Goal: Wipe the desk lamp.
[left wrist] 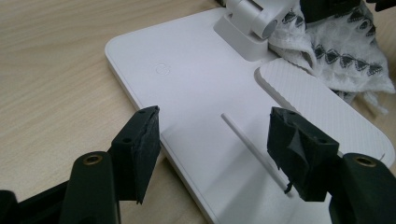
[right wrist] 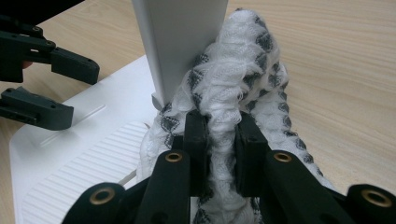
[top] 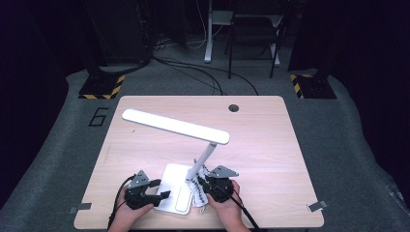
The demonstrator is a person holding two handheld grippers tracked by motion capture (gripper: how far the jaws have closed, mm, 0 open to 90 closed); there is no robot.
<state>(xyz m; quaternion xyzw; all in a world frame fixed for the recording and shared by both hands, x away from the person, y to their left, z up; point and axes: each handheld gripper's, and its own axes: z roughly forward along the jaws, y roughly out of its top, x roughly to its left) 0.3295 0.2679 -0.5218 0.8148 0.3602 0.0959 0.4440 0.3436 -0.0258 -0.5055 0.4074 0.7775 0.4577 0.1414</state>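
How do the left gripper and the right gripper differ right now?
The left gripper has its jaws apart over the white lamp base, pinching nothing; the right gripper has its jaws shut on a patterned cloth. The left hovers at the base's edge; the right presses the cloth against the lamp arm. Both are black and hand-held.

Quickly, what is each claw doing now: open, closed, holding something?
Left claw: open, jaws either side of the lamp base edge, not gripping.
Right claw: closed on the patterned cloth.
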